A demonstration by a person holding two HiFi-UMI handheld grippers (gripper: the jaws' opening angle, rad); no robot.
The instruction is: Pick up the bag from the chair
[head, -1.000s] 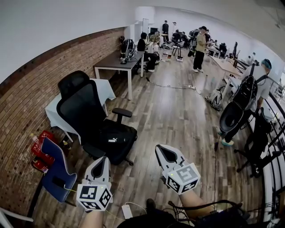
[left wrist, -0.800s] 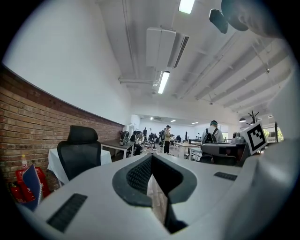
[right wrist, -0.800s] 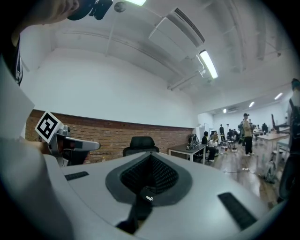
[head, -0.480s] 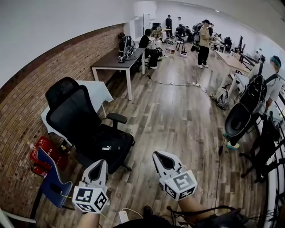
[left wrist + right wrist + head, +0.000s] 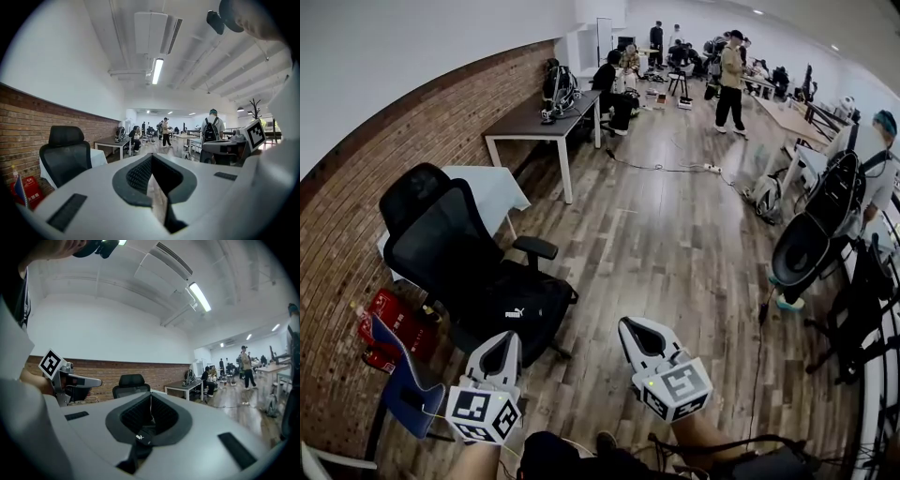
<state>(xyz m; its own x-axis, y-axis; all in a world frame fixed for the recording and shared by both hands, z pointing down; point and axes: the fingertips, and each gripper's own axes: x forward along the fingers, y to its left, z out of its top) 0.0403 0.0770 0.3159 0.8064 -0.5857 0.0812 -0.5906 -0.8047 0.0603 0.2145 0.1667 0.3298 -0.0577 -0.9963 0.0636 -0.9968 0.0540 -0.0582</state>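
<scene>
A black bag [image 5: 520, 314] with a small white logo lies on the seat of a black mesh office chair [image 5: 431, 244] by the brick wall. My left gripper [image 5: 499, 349] is held low, just in front of the bag and apart from it, jaws shut and empty. My right gripper [image 5: 637, 336] is to the right over bare floor, also shut and empty. In the left gripper view the chair [image 5: 65, 154] stands left of the closed jaws [image 5: 152, 161]. The right gripper view shows the chair [image 5: 132, 383] beyond its closed jaws [image 5: 151, 399].
A blue chair [image 5: 408, 384] and a red object [image 5: 389, 328] sit left of the office chair. A white-covered table [image 5: 492, 187] and a desk [image 5: 539, 117] line the wall. A black seat on a stand [image 5: 806, 244] is at right. People stand far back.
The view has shifted: chair and bag now sit lower and further left in it. Both grippers stay low and shut, the left one a little nearer the bag.
</scene>
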